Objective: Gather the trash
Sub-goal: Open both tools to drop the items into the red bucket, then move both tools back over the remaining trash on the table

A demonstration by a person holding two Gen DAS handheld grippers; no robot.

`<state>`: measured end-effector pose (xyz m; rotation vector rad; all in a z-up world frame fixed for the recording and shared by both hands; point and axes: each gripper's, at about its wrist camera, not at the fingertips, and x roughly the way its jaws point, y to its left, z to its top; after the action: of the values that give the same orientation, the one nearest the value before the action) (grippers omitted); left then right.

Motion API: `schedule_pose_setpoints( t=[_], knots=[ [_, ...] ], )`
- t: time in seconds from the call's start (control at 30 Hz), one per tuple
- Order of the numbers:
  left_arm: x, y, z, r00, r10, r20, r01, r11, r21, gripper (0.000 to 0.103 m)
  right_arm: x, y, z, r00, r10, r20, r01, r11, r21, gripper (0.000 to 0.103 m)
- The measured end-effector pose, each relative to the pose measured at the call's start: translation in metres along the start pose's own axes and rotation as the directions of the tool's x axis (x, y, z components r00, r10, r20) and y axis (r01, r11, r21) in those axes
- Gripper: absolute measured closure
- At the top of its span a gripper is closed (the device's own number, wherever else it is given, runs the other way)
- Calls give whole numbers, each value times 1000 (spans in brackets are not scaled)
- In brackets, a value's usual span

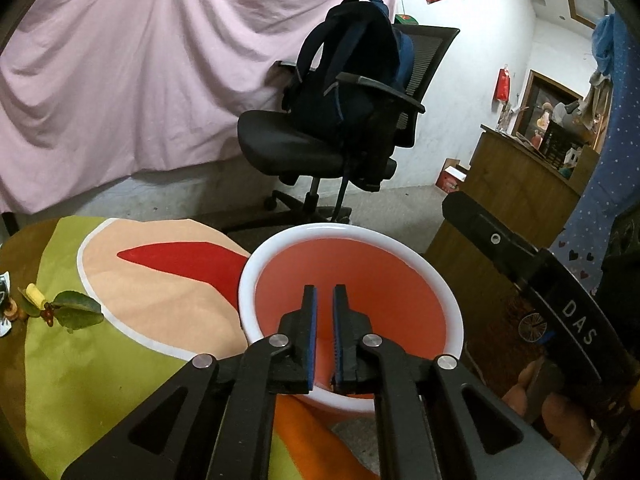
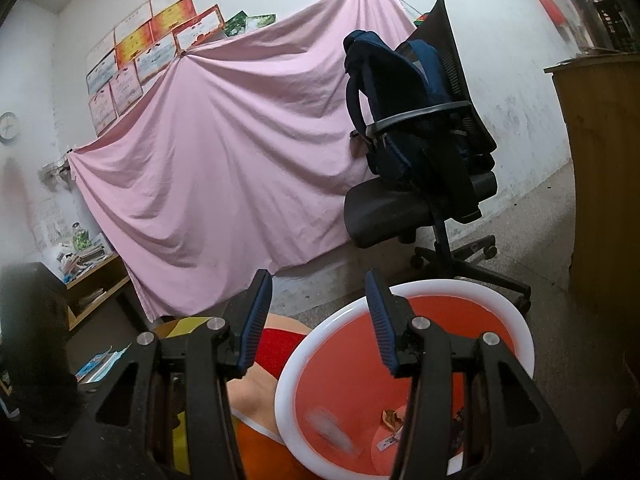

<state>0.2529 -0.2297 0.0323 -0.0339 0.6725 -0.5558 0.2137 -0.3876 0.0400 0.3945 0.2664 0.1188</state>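
Far left edge of the table, left wrist view: green leaves with a small yellow scrap and red berries [image 1: 60,308] are lying on the multicoloured green, peach and red tablecloth [image 1: 132,280], not yet collected. Some small clutter is sitting at the very edge beside them, too cropped to name.

Moving right: the red plastic bin with white rim [image 1: 452,304] is standing at the table's right edge, touching the cloth. The left gripper [image 1: 324,292] is hanging over the bin's mouth, jaws nearly pressed together with only a narrow slit, nothing between the pads [image 1: 313,320]. Looks like a drop-off step is finishing here.

Right of the bin: the right gripper's black body marked DAS [image 1: 576,320] is showing.

Right wrist view: the right gripper [image 2: 318,304] is pointing past the bin rim [image 2: 288,376], jaws spread wide and empty, one finger over the cloth, one over the bin.

Next move, a judgement: swinging back left to the leaves, opening the jaws, then pinching the thin stem low against the cloth.

Only the right view is showing the bin's bottom: a brown crumpled scrap [image 2: 390,417] and a white label-like piece [image 2: 390,442] are already inside. Only the left view is showing the leaves.
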Motion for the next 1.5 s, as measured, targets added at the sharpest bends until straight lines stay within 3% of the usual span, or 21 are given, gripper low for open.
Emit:
schedule_pose_setpoints(
  t=[0.17, 0.43, 0.63, 0.83, 0.97, 1.03, 1.1, 1.17, 1.5],
  knots=[
    [-6, 8, 0, 1000, -2, 28, 3, 1000, -30, 78, 1, 1, -1, 1000, 1, -5, -1, 1000, -6, 26],
    [-26, 21, 2, 997, 26, 77, -21, 998, -64, 73, 3, 6, -1, 1000, 5, -5, -5, 1000, -18, 25],
    [-56, 33, -1, 982, 98, 162, -86, 993, -79, 65, 2, 17, -2, 999, 31, 25, -30, 999, -43, 21],
    [-96, 50, -5, 944, 197, 265, -181, 980, -87, 54, -5, 38, -2, 993, 74, 89, -67, 995, -78, 5],
    [-123, 63, -12, 905, 266, 333, -243, 964, -109, 43, -9, 55, -3, 986, 108, 130, -95, 990, -100, 0],
    [-134, 70, -16, 888, 294, 354, -268, 956, -123, 30, -10, 65, -4, 980, 135, 149, -118, 986, -114, 0],
    [-148, 78, -22, 859, 332, 391, -298, 943, -146, 2, -10, 77, -6, 973, 157, 171, -135, 982, -131, 0],
    [-162, 87, -30, 832, 355, 427, -312, 935, -169, 1, -12, 87, -8, 966, 182, 184, -155, 976, -151, 0],
    [-196, 121, -51, 758, 457, 466, -403, 889, -217, 1, -18, 140, -31, 933, 287, 217, -222, 934, -278, 0]
  ],
)
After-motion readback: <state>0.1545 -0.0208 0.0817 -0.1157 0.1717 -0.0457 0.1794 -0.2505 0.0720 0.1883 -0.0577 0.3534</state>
